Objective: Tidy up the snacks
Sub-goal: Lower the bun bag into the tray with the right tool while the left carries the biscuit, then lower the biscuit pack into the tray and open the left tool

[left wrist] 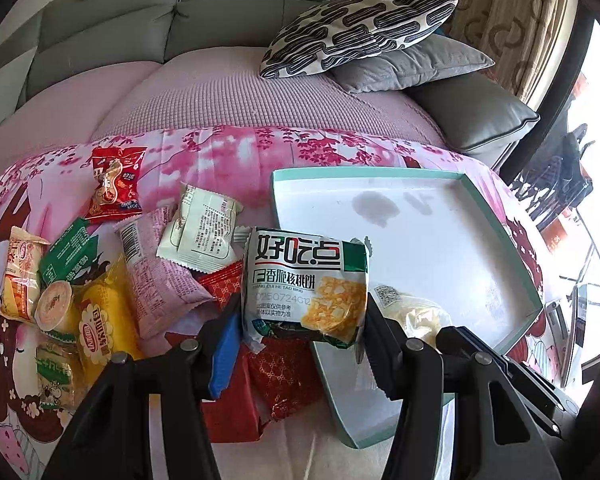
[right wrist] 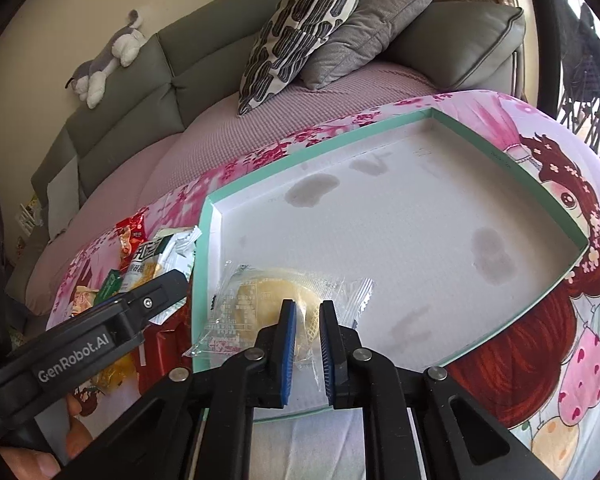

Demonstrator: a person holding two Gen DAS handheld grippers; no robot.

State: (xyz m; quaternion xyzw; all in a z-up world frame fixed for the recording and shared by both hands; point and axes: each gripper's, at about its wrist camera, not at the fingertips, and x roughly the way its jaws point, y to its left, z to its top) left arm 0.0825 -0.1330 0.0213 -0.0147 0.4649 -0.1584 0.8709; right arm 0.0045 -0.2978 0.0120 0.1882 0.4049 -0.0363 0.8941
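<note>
My left gripper (left wrist: 300, 332) is shut on a white-and-green biscuit packet (left wrist: 304, 284), held upright just above the near-left rim of the mint-edged white tray (left wrist: 440, 216). In the right wrist view that packet (right wrist: 146, 264) shows beyond the left gripper's black body. A yellow pastry in a clear wrapper (right wrist: 256, 296) lies in the tray's (right wrist: 420, 240) near-left corner. My right gripper (right wrist: 308, 320) is shut on the pastry's near edge, its blue pads (right wrist: 288, 340) pressing the wrapper. From the left wrist view the same pastry (left wrist: 416, 312) is partly hidden behind the fingers.
Loose snacks lie on the pink printed cloth left of the tray: a red packet (left wrist: 114, 188), a white one (left wrist: 200, 232), a pink one (left wrist: 160, 280), a yellow cake (left wrist: 100, 320), red wrappers (left wrist: 284, 372). Behind stands a grey sofa with cushions (left wrist: 360, 32).
</note>
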